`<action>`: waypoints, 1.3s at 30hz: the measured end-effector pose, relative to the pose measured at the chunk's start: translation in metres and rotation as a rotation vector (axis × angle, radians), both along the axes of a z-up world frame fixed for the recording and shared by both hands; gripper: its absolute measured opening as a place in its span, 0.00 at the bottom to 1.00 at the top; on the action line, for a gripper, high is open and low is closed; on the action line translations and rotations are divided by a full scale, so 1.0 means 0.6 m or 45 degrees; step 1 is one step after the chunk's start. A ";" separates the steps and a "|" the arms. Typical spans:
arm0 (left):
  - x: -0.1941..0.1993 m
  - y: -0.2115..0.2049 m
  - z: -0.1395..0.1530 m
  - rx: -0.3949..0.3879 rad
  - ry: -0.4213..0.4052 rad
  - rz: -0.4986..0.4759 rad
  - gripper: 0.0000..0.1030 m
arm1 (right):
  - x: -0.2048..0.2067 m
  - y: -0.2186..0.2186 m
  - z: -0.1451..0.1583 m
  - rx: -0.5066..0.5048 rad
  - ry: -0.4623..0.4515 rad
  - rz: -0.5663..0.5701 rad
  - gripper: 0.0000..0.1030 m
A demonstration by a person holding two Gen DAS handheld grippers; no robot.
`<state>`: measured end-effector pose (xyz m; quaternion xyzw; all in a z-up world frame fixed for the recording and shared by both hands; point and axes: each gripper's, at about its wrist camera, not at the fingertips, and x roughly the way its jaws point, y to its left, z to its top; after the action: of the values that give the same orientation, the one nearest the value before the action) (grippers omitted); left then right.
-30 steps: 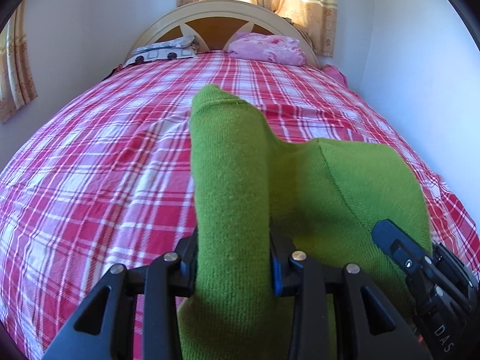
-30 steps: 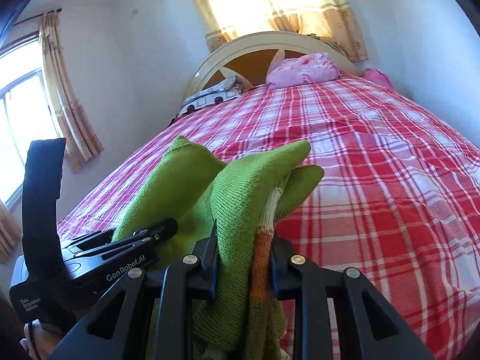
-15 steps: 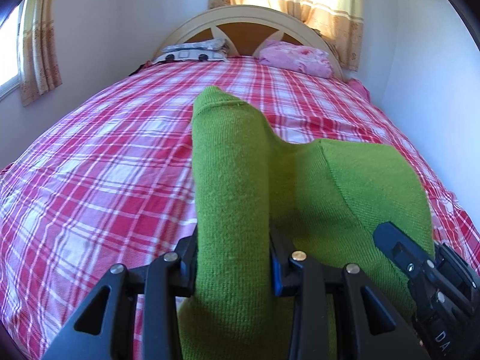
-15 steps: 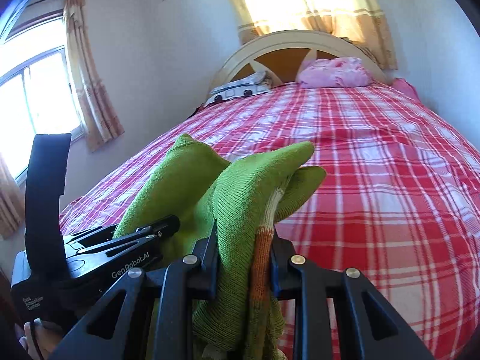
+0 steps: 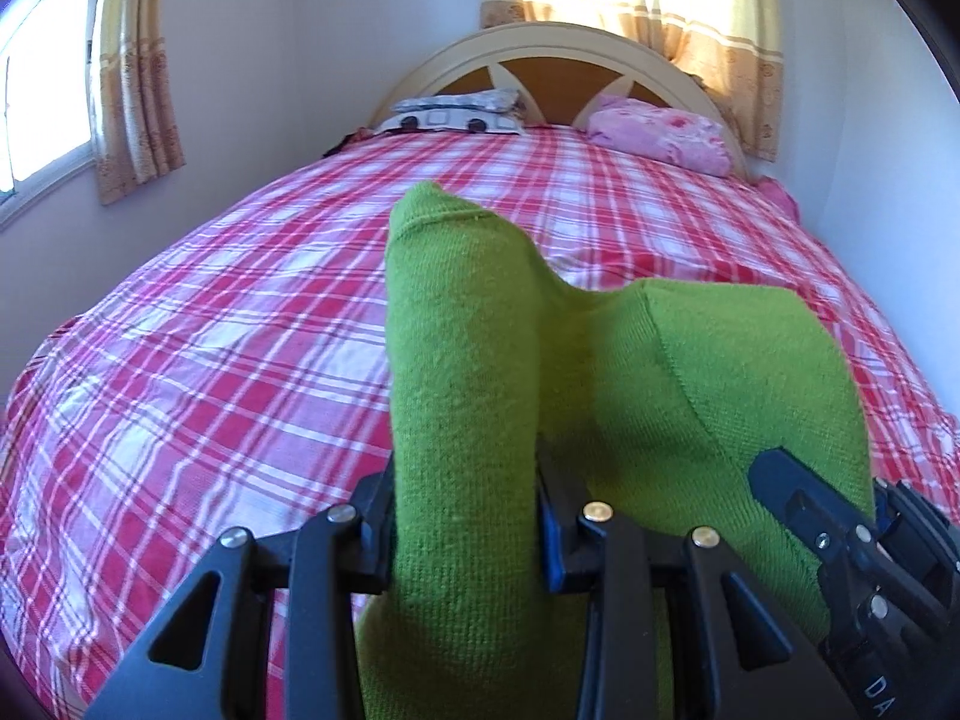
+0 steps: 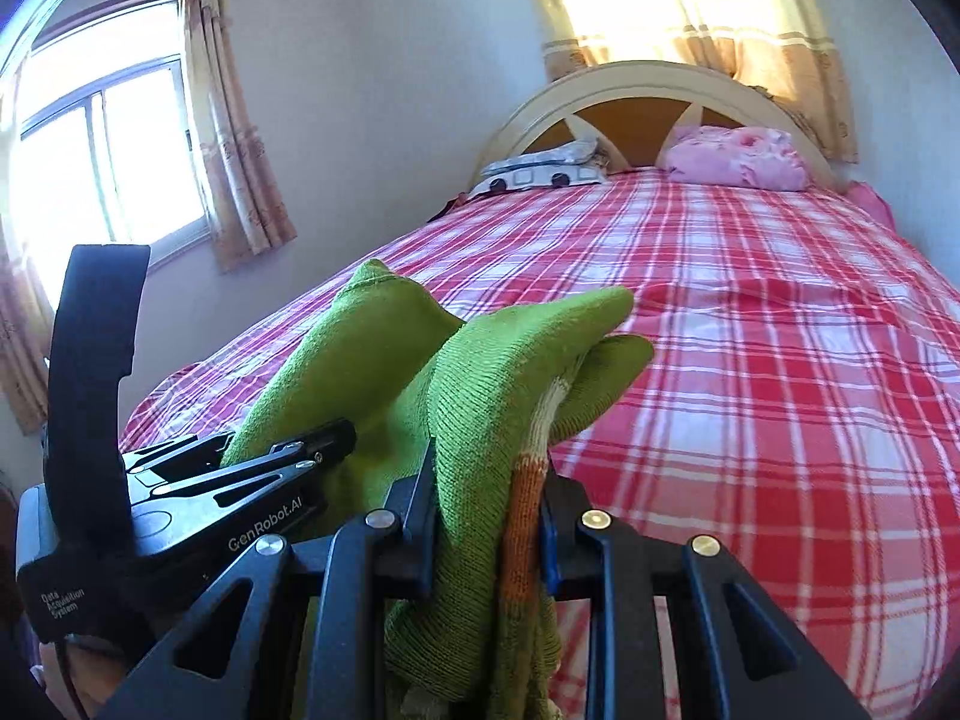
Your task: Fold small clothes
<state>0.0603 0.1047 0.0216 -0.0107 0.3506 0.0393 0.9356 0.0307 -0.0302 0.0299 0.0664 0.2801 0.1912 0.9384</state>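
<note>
The plaid bed point(image 5: 240, 360) lies bare ahead; only two pillows point(image 5: 660, 132) (by the headboard point(image 6: 630, 90)) and the right-hand wall point(image 5: 888, 180) hem it.

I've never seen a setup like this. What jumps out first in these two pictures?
A bright green knitted garment fills the foreground, pinched between the black fingers of both the left gripper and the right gripper. Behind it spreads a bed with a red and white checked sheet. At the far end, a pink floral pillow lies against the cream arched headboard.
</note>
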 end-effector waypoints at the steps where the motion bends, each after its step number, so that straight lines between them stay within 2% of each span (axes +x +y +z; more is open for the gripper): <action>1: 0.004 0.005 0.000 0.006 0.000 0.007 0.36 | 0.007 0.007 -0.002 -0.001 0.004 0.005 0.25; 5: 0.036 0.020 -0.023 0.017 0.015 0.019 0.35 | 0.034 0.024 -0.019 -0.040 0.008 0.000 0.25; 8: 0.066 0.023 -0.068 0.030 0.106 0.022 0.36 | 0.070 0.034 -0.059 -0.097 0.083 -0.021 0.25; 10: 0.068 0.023 -0.083 0.043 0.109 0.025 0.37 | 0.085 0.033 -0.090 -0.148 0.131 -0.040 0.25; 13: 0.066 0.016 -0.085 0.082 0.088 0.019 0.42 | 0.099 0.012 -0.108 -0.085 0.204 -0.036 0.25; 16: 0.070 0.017 -0.088 0.078 0.088 0.035 0.51 | 0.107 0.005 -0.117 -0.052 0.243 -0.033 0.26; 19: 0.075 0.038 -0.099 0.010 0.101 0.070 0.70 | 0.108 -0.002 -0.122 -0.019 0.259 -0.027 0.26; 21: 0.080 0.058 -0.107 -0.078 0.137 0.095 0.85 | 0.113 -0.004 -0.125 -0.004 0.277 -0.030 0.27; 24: 0.085 0.091 -0.121 -0.257 0.215 0.115 0.94 | 0.111 0.002 -0.123 -0.045 0.287 -0.030 0.30; 26: 0.078 0.109 -0.124 -0.372 0.264 0.115 0.95 | 0.105 0.002 -0.115 -0.072 0.278 -0.015 0.35; 28: 0.057 0.116 -0.117 -0.404 0.274 0.095 0.95 | 0.084 -0.012 -0.101 -0.053 0.263 -0.007 0.42; 30: 0.027 0.128 -0.112 -0.467 0.269 0.079 0.94 | 0.060 -0.028 -0.089 -0.013 0.236 0.002 0.42; 32: -0.008 0.142 -0.108 -0.580 0.243 0.066 0.94 | 0.027 -0.041 -0.077 -0.003 0.195 0.014 0.46; 33: -0.029 0.148 -0.110 -0.624 0.228 0.060 0.94 | 0.009 -0.045 -0.075 -0.011 0.180 0.019 0.53; 34: -0.039 0.149 -0.112 -0.630 0.226 0.060 0.94 | -0.003 -0.047 -0.076 -0.016 0.179 0.027 0.59; 35: -0.049 0.148 -0.116 -0.619 0.231 0.064 0.94 | -0.011 -0.047 -0.080 -0.020 0.191 0.033 0.60; 37: -0.058 0.134 -0.123 -0.568 0.241 0.050 0.94 | -0.018 -0.046 -0.101 0.008 0.264 0.066 0.60; 38: -0.062 0.123 -0.124 -0.506 0.227 0.035 0.94 | -0.018 -0.043 -0.113 0.023 0.295 0.079 0.60; 39: -0.063 0.119 -0.123 -0.462 0.228 0.032 0.94 | -0.017 -0.038 -0.126 0.013 0.331 0.082 0.55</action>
<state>0.0224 0.1759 -0.0524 -0.1798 0.4334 -0.0120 0.8830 0.0207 -0.0528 -0.0456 0.0863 0.4005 0.2124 0.8871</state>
